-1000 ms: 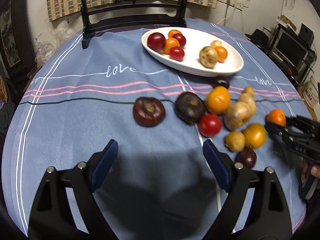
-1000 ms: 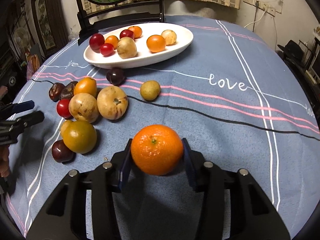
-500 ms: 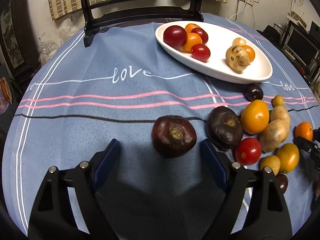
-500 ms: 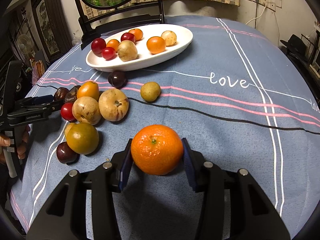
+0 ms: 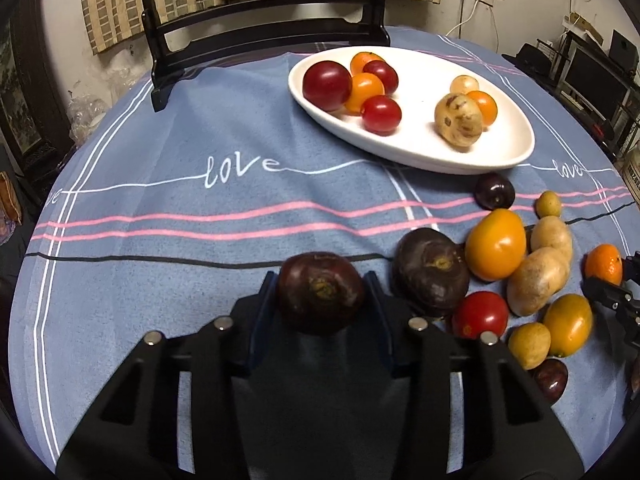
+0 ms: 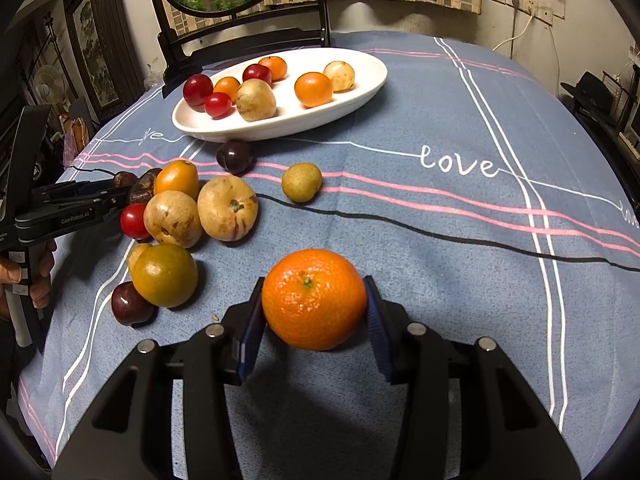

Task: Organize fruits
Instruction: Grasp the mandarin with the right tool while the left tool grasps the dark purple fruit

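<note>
bare tablecloth (image 5: 180, 152) left of white dish (image 5: 516, 152), loose fruit cluster (image 5: 536, 276) crowding right

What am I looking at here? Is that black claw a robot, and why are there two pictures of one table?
There is no robot: a person holds a two-finger gripper in each hand, each carrying its own camera. The left gripper is closing its jaws around a dark purple fruit. The right gripper holds an orange mandarin. You can see a hand on the left tool's handle in the right camera's picture. On the blue tablecloth sits a white oval dish with some fruit in it, and more loose fruit lies beside it.
</note>
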Motion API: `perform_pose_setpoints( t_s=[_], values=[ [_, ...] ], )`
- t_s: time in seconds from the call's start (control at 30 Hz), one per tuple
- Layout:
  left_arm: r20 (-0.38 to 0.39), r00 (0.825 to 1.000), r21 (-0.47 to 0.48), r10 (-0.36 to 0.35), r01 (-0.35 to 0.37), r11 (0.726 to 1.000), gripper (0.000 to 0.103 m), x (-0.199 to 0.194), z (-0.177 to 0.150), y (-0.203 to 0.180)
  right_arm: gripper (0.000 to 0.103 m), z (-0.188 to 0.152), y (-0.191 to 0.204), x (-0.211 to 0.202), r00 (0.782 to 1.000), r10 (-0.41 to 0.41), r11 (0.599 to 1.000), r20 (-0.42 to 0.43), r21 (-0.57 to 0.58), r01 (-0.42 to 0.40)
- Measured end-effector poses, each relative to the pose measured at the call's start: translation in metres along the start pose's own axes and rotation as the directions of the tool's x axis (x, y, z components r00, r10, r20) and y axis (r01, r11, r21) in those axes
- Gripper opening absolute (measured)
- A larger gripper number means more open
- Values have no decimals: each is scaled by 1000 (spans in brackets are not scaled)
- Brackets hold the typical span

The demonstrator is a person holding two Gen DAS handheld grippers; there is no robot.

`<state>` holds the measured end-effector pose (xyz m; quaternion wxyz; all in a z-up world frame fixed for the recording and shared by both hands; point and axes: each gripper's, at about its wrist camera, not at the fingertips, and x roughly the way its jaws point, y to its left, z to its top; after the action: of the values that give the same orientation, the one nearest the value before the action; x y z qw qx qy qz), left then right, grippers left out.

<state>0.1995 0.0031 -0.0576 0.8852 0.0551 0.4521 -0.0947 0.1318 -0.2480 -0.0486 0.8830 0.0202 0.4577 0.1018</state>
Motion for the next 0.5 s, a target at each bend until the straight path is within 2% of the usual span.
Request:
perform_pose_setpoints(
  t_s=[0.5],
  values=[
    [15, 999, -13, -28, 29, 1000, 44, -24, -11, 1, 46, -1, 1, -2, 1000, 5, 1000, 0, 5, -5]
  ],
)
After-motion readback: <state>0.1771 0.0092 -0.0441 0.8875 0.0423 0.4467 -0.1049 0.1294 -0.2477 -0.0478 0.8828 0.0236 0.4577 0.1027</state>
